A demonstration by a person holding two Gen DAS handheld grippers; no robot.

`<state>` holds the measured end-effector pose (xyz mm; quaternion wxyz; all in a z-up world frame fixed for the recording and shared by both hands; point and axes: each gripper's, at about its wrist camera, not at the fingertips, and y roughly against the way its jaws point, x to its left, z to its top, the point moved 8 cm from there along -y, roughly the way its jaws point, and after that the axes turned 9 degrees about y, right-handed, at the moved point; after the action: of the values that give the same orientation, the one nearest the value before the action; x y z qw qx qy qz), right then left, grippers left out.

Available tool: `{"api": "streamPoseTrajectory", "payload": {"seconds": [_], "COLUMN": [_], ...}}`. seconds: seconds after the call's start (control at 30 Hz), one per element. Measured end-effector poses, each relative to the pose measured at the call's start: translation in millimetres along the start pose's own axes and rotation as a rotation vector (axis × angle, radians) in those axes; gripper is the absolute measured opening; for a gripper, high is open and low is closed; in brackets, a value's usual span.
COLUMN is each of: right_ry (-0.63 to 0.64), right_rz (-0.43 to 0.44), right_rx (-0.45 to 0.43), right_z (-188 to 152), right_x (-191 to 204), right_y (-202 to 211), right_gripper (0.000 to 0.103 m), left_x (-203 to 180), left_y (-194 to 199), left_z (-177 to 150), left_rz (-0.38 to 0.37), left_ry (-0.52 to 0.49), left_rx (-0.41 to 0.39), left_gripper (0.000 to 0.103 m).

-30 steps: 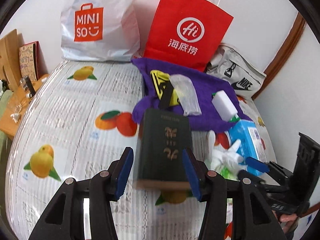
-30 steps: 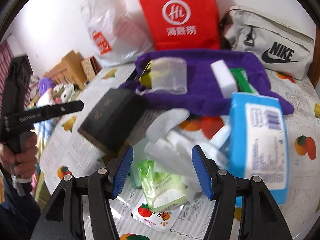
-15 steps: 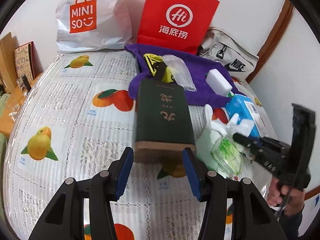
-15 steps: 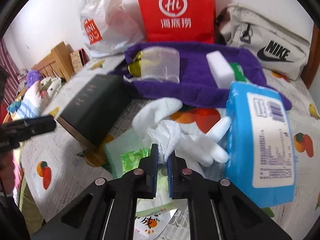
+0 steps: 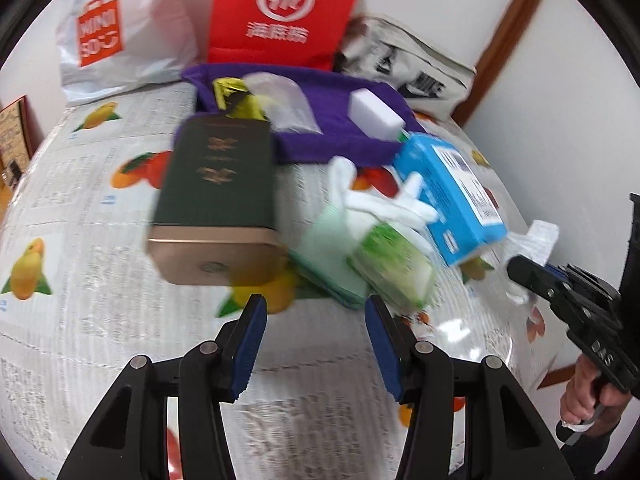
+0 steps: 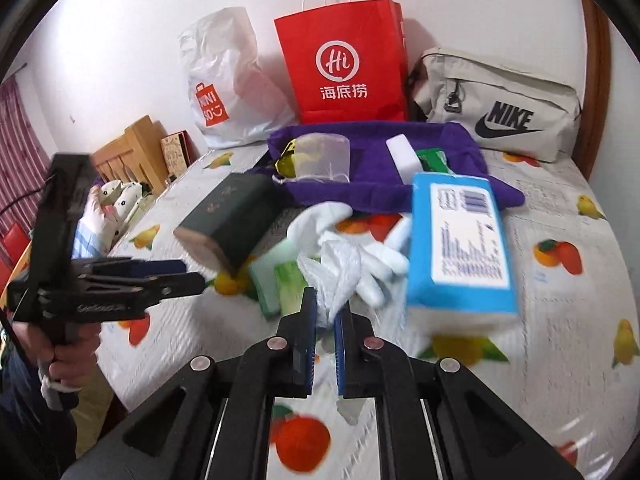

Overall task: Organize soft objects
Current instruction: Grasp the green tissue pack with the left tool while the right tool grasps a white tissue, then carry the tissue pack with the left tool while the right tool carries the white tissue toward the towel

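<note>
1 white glove (image 6: 340, 276) hangs lengthwise from right gripper (image 6: 326, 316).

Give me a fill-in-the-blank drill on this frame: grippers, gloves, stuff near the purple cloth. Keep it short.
1. The right gripper is shut on a white ____.
2. The left gripper is open and holds ____.
3. The white sponge block lies on the ____ cloth.
4. The paper bag standing against the wall is ____.

Missing words: glove; nothing; purple; red
</note>
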<state>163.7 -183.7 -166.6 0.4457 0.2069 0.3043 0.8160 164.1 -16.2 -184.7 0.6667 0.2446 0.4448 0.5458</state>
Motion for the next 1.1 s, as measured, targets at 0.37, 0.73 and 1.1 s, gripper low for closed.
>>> {"api": "streamPoseTrajectory", "payload": {"seconds": [0.37,0.73,1.1], "right_ry": [-0.077,-0.126,-0.153], "right_rz": [-0.037,-0.05,-0.024], "right_rx": [0.022,0.04,0.073], "right_z": [-52.7,-80.4,-91.0], "right_x": [-33.2,-62.2,-68.7], "right_y": [11.6,5.3,-15.2], "right_gripper": [0.008,0.008,0.009], "left_x": [-47.8,-74.0,-73.2], "left_y": [-28.8,-66.4,-77.8], "left_z": [-11.2,-8.1,-5.5], "left_rz": [0.005,0.062,0.102], "left_ry": [-0.066,-0.141,-0.177], "left_rx": [0.034,0.058,0.021], "left_gripper": [0.069,0.076,0.067]}}
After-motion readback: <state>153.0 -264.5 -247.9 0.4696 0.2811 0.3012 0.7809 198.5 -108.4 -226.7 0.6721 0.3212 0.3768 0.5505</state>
